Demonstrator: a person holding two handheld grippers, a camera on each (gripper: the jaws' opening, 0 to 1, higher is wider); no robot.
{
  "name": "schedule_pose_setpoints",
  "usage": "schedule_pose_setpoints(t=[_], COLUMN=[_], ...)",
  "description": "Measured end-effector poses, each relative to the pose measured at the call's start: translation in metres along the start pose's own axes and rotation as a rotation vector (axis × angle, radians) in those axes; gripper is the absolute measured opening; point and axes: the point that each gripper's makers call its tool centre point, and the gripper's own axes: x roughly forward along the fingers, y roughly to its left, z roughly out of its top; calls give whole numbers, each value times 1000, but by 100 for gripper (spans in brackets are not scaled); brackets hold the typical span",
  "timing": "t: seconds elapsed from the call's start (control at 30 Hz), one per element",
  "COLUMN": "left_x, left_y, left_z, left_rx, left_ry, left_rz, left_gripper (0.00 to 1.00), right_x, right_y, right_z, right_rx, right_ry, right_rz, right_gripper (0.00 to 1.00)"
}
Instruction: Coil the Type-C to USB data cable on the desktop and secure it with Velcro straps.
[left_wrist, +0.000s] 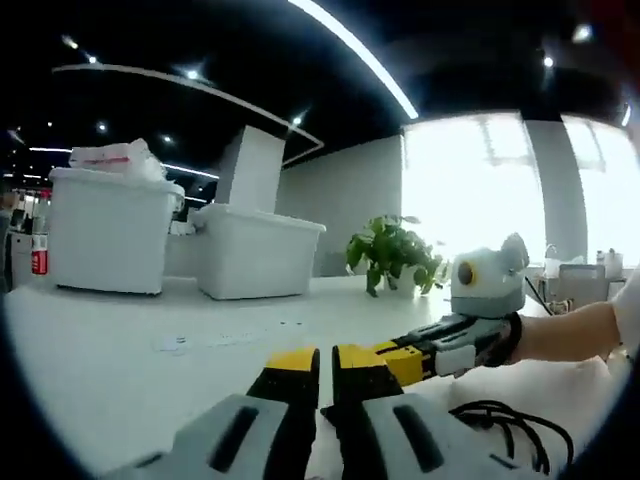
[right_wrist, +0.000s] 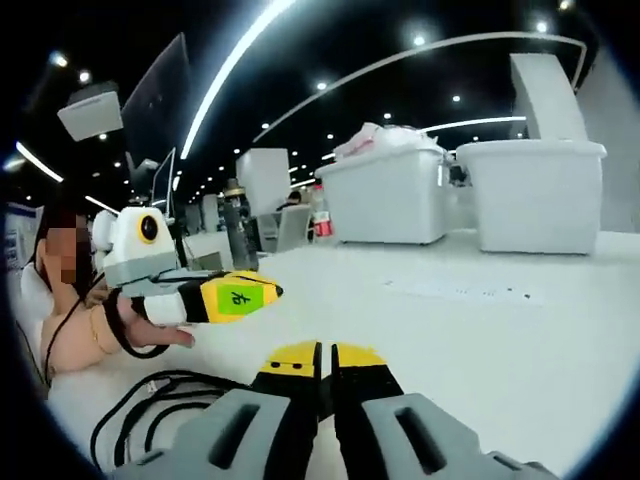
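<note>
Both grippers, left gripper (left_wrist: 326, 365) and right gripper (right_wrist: 327, 362), sit pressed together, empty; spread one over the near black cable (left_wrist: 505, 425) before pinching

Two hand-held grippers, left (left_wrist: 326, 372) and right (right_wrist: 327, 368); one black cable (left_wrist: 505, 425); two white storage bins (left_wrist: 108, 228) (left_wrist: 257, 250); one potted plant (left_wrist: 395, 252); one tabletop (left_wrist: 130, 365)
</note>
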Motion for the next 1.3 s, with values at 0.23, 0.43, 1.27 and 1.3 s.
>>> schedule_pose_setpoints(t=[0.23, 0.43, 1.27, 1.3], left_x=[-13, -31, -110, -111], left_y=[-2, -23, -47, -48], left_z=[36, 53, 122, 122], left_rx=[-24, -8, 352, 358], left_ry=[-68, -96, -125, -126], left_rz=[113, 92, 265, 264], left_gripper=[5, 15, 23, 25], right_x=[-25, -51, -147, -150], right_y=[14, 27, 63, 62], right_z=[45, 81, 144, 143], right_rx=[3, 14, -212, -206], right_ry=[-179, -366, -655, -658], right_rz=[-38, -66, -302, -296], right_gripper=[24, 30, 87, 86])
